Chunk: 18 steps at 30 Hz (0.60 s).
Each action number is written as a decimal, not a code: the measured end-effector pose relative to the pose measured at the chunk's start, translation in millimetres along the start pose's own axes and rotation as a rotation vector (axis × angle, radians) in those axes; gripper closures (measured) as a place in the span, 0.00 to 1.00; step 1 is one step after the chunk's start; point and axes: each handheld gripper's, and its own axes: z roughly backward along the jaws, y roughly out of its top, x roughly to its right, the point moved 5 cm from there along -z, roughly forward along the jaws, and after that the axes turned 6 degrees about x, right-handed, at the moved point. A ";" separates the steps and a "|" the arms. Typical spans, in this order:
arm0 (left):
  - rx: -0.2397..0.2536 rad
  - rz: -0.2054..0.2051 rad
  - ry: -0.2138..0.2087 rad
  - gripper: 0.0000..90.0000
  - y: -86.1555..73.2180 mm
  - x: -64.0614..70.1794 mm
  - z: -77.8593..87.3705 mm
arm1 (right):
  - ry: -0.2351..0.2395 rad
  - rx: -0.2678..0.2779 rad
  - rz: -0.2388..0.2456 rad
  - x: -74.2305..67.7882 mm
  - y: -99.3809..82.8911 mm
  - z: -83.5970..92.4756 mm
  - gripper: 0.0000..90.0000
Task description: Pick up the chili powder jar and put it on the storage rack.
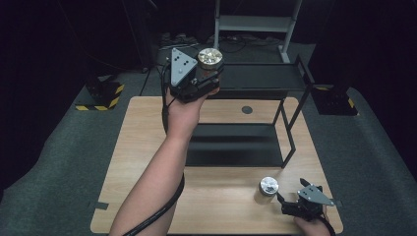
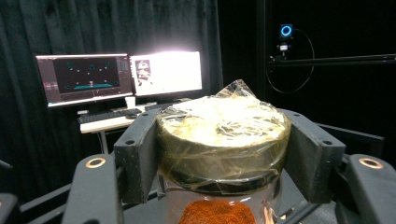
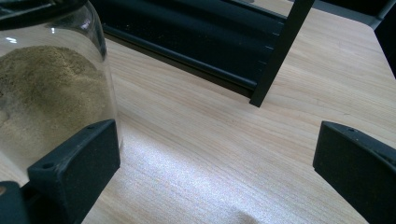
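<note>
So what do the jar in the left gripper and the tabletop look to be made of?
Jar: clear glass body by the look, orange powder showing through; dark lid under crinkled, glossy plastic film. Tabletop: pale wood or wood-look laminate, with visible grain and a soft sheen.

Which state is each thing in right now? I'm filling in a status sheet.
Left gripper: shut on the red spice jar.
Red spice jar: lidded, film-wrapped, held up above the rack's top shelf.
Right gripper: open, resting low at the table.
Tan spice jar: lidded, upright on the table.
Rack: shelves bare.
</note>
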 end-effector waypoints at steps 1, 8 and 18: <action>0.002 0.007 0.001 0.38 -0.9 -1.6 -1.8 | 0.001 0.001 0.006 -0.1 -0.1 -0.2 0.00; -0.004 0.008 0.027 0.38 -3.9 -9.4 -12.1 | 0.001 0.005 0.004 -0.3 -0.5 0.4 0.00; -0.028 0.003 0.052 0.38 -8.1 -11.9 -24.3 | 0.006 0.011 0.000 0.9 -1.3 0.9 0.00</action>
